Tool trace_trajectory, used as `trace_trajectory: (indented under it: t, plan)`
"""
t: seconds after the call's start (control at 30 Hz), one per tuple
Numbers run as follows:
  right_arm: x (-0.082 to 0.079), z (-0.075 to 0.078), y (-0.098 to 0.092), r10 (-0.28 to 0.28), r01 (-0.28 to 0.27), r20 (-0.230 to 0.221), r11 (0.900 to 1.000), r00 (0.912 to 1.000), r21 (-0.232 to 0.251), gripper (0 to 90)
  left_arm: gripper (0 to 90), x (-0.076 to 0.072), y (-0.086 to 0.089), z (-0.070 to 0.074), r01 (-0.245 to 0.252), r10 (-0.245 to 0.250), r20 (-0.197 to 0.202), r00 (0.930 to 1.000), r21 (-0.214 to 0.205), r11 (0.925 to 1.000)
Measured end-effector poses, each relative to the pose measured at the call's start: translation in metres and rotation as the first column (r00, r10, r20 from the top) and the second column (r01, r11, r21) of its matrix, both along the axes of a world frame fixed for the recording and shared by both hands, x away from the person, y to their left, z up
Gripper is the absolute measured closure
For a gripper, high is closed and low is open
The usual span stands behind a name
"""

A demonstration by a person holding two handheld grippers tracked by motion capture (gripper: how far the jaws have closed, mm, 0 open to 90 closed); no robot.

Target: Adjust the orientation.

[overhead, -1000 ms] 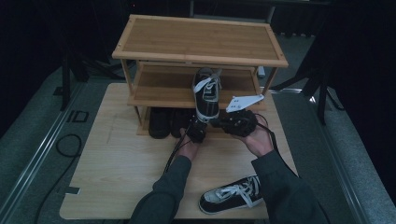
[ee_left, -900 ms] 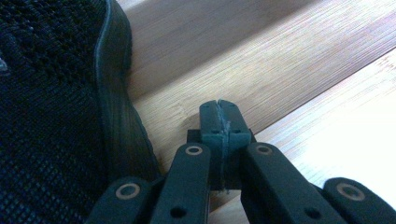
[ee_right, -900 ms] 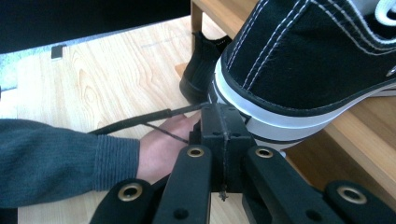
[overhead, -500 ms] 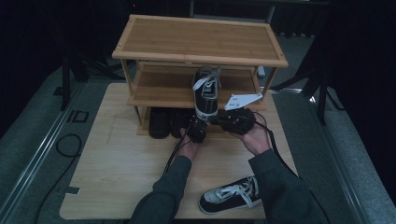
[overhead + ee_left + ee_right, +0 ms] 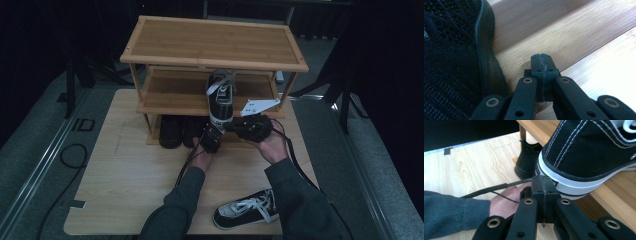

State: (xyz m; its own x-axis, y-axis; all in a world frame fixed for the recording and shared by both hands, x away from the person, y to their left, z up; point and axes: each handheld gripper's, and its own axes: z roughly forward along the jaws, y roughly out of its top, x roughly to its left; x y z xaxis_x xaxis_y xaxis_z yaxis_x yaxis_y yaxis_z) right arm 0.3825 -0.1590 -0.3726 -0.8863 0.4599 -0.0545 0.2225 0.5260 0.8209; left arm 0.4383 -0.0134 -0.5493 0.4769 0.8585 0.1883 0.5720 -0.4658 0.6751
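A black-and-white sneaker [image 5: 220, 97] lies on the middle shelf [image 5: 172, 95] of a wooden shoe rack, its heel [image 5: 564, 182] hanging over the front edge. My right gripper [image 5: 233, 128] is shut with nothing between its jaws, and its tip [image 5: 543, 179] rests against the heel's white sole. My left gripper [image 5: 215, 131] is just below the heel, also shut on nothing [image 5: 541, 56], close above pale wood and beside a black knit shoe [image 5: 451, 55]. The matching second sneaker [image 5: 246, 212] lies on the table near the front edge.
Dark shoes [image 5: 170, 131] stand under the rack on the lowest level; one is a black boot [image 5: 526, 160]. The rack's top shelf [image 5: 210, 42] is bare. The wooden table [image 5: 120, 190] has free room at the left. A cable [image 5: 489, 188] crosses over the left hand.
The right gripper has edged slightly left toward the sneaker's heel. The sneaker and the left gripper have hardly moved.
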Motion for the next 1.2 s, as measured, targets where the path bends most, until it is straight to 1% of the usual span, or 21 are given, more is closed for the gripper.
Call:
trace_trajectory:
  t: [0.03, 0.07, 0.1, 0.13, 0.17, 0.2, 0.23, 0.27, 0.3, 0.33, 0.37, 0.47, 0.53, 0.57, 0.6, 0.73, 0.9, 0.97, 1.03, 1.13, 1.2]
  plan:
    - [0.001, -0.001, -0.002, -0.003, 0.003, 0.0, 1.0, 1.0, -0.001, 90.0, 90.0, 0.0, 0.0, 0.0, 0.002, -0.002, -0.001, 1.0, 0.006, 1.0]
    - [0.005, -0.002, -0.005, 0.006, -0.006, -0.017, 0.9998, 0.9998, 0.02, 90.0, 90.0, 0.0, -0.001, -0.001, -0.007, 0.007, 0.009, 0.9999, -0.02, 0.9998]
    - [0.005, -0.003, -0.005, 0.005, -0.005, -0.014, 0.9998, 0.9999, 0.018, 90.0, 90.0, 0.0, -0.002, -0.001, -0.008, 0.008, 0.008, 0.9999, -0.021, 0.9997]
    - [0.005, -0.003, -0.005, 0.002, -0.002, -0.01, 0.9999, 0.9999, 0.013, 90.0, 90.0, 0.0, 0.0, 0.0, -0.004, 0.004, 0.003, 1.0, -0.003, 1.0]
    - [0.005, -0.003, -0.004, 0.0, 0.0, -0.008, 0.9999, 1.0, 0.014, 90.0, 90.0, 0.0, -0.002, -0.001, -0.008, 0.008, 0.008, 0.9999, -0.022, 0.9997]
    - [0.005, -0.003, -0.005, -0.002, 0.002, -0.012, 0.9998, 0.9999, 0.018, 90.0, 90.0, 0.0, -0.002, -0.001, -0.008, 0.009, 0.008, 0.9999, -0.021, 0.9997]
    - [0.006, -0.003, -0.005, 0.0, 0.0, -0.013, 0.9998, 0.9999, 0.019, 90.0, 90.0, 0.0, 0.0, 0.0, 0.0, 0.0, -0.001, 1.0, 0.009, 1.0]
    - [0.006, -0.003, -0.005, -0.003, 0.003, -0.013, 0.9998, 0.9999, 0.019, 90.0, 90.0, 0.0, 0.0, 0.0, -0.002, 0.002, 0.0, 1.0, 0.003, 1.0]
    - [0.006, -0.003, -0.005, -0.004, 0.004, -0.01, 0.9998, 0.9999, 0.017, 90.0, 90.0, 0.0, -0.002, -0.001, -0.008, 0.008, 0.007, 0.9999, -0.017, 0.9998]
    - [0.007, -0.003, -0.005, -0.004, 0.004, -0.01, 0.9998, 0.9999, 0.019, 90.0, 90.0, 0.0, -0.002, -0.001, -0.008, 0.009, 0.007, 0.9999, -0.019, 0.9998]
    - [0.007, -0.003, -0.005, -0.004, 0.004, -0.008, 0.9998, 1.0, 0.021, 90.0, 90.0, 0.0, 0.0, 0.0, -0.001, 0.001, -0.001, 1.0, 0.009, 1.0]
    - [0.01, -0.003, -0.005, -0.015, 0.015, -0.004, 0.9995, 0.9999, 0.027, 90.0, 90.0, 0.0, 0.0, 0.0, 0.0, 0.0, 0.001, 1.0, 0.01, 1.0]
    - [0.013, -0.005, -0.003, -0.042, 0.042, 0.002, 0.999, 0.9991, 0.014, 90.0, 90.0, 0.0, 0.0, 0.0, -0.002, 0.002, 0.0, 1.0, 0.01, 0.9999]
    - [0.016, -0.006, -0.004, -0.034, 0.034, -0.016, 0.9989, 0.9993, 0.032, 90.0, 90.0, 0.0, 0.0, 0.0, -0.002, 0.002, 0.001, 1.0, 0.011, 0.9999]
    - [0.017, -0.007, -0.003, -0.029, 0.03, -0.023, 0.9987, 0.9993, 0.041, 90.0, 90.0, 0.0, 0.0, 0.0, -0.001, 0.001, 0.001, 1.0, 0.01, 0.9999]
    - [0.017, -0.005, 0.002, -0.028, 0.028, -0.007, 0.9994, 0.9996, 0.021, 90.0, 90.0, 0.0, 0.0, 0.0, 0.001, -0.001, 0.001, 1.0, 0.011, 0.9999]
    - [0.018, -0.004, 0.009, -0.019, 0.019, 0.0, 0.9998, 0.9998, 0.002, 90.0, 90.0, 0.0, 0.0, 0.001, -0.004, 0.004, -0.003, 1.0, 0.011, 0.9999]
    - [0.019, -0.004, 0.011, -0.015, 0.015, 0.001, 0.9999, 0.9999, 0.003, 90.0, 90.0, 0.0, 0.0, 0.001, -0.004, 0.004, -0.003, 1.0, 0.011, 0.9999]
    - [0.021, -0.005, 0.012, -0.017, 0.017, 0.0, 0.9998, 0.9999, 0.005, 90.0, 90.0, 0.0, 0.0, 0.0, -0.001, 0.001, -0.001, 1.0, 0.011, 0.9999]
    - [0.023, -0.005, 0.012, -0.04, 0.04, 0.001, 0.9992, 0.9992, 0.001, 90.0, 90.0, 0.0, 0.0, 0.0, -0.002, 0.002, -0.002, 1.0, 0.01, 0.9999]
    - [0.025, -0.005, 0.012, -0.042, 0.042, -0.004, 0.9991, 0.9991, 0.0, 90.0, 90.0, 0.0, 0.0, 0.0, -0.003, 0.003, -0.001, 1.0, 0.011, 0.9999]
